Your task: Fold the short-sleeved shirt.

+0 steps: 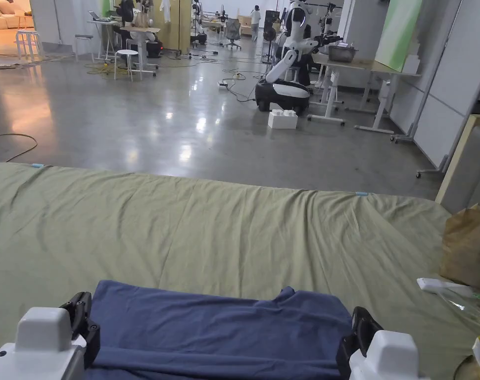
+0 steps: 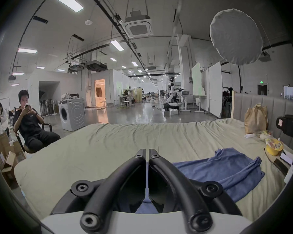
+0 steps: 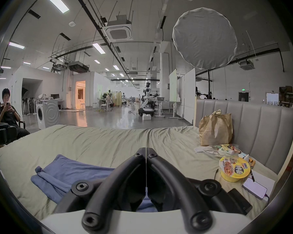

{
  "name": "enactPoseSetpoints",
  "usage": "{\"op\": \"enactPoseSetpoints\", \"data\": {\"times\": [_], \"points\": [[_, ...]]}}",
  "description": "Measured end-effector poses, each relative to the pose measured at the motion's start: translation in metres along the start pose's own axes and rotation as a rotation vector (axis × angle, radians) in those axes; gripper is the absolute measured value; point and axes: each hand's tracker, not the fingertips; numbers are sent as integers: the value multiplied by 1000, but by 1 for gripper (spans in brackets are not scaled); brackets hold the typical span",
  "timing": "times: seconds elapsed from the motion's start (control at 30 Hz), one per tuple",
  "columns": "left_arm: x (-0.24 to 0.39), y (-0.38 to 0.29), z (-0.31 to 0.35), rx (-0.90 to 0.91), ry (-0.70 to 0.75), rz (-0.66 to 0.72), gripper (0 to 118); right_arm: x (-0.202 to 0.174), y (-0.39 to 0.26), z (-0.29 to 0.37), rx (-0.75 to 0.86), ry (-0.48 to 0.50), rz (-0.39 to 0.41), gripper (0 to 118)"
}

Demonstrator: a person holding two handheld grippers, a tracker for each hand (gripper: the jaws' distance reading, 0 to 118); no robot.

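A blue short-sleeved shirt [image 1: 219, 326] lies partly folded on the green bed sheet [image 1: 234, 227], near the front edge. My left gripper [image 1: 79, 303] sits at the shirt's left side and my right gripper [image 1: 365, 316] at its right side. In the left gripper view the jaws [image 2: 146, 151] are pressed together with a thin strip of blue cloth pinched between them, and the rest of the shirt [image 2: 227, 168] spreads out to the right. In the right gripper view the jaws [image 3: 145, 150] are also closed, with blue cloth at their base, and the shirt [image 3: 71, 171] stretches away to the left.
A brown paper bag [image 3: 215, 129], snack packets, a yellow noodle bowl [image 3: 234, 169] and a phone [image 3: 254, 189] sit on the bed's right side by the grey headboard [image 3: 260, 122]. A person sits on a chair [image 2: 29, 121] beyond the bed's left end, near a washing machine [image 2: 73, 114].
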Motion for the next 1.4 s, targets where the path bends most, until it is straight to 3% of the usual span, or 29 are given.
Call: {"op": "enactPoseSetpoints", "data": {"times": [0.23,0.57,0.63,0.73,0.77,0.97,1.03,1.1,1.27,1.33,1.4], "points": [[-28,-24,-9,-118,11,2,2,1,-1,-1,-8,7,4,1],[-73,-68,-87,-587,-18,37,3,1,-16,-3,-83,40,0,1],[-81,-78,-107,-663,-12,24,19,1,-18,-3,-92,43,1,1],[-85,-88,-129,-772,-24,26,59,1,-20,-3,-103,46,7,1],[-86,-91,-135,-787,-15,22,65,2,-21,-3,-106,48,8,1],[-82,-119,-157,-963,41,1,68,6,-31,-4,-147,42,-4,1],[-83,-121,-158,-911,44,13,68,8,-36,-4,-158,37,-4,1],[-78,-121,-157,-907,50,-9,60,11,-41,-5,-180,33,-9,1],[-65,-119,-148,-877,-24,-48,12,23,-59,-14,-286,21,-20,2],[-63,-120,-147,-879,-63,-43,12,32,-69,-20,-373,22,-44,2],[-67,-115,-142,-867,-72,-16,11,44,-74,-26,-403,6,-14,6]]}}
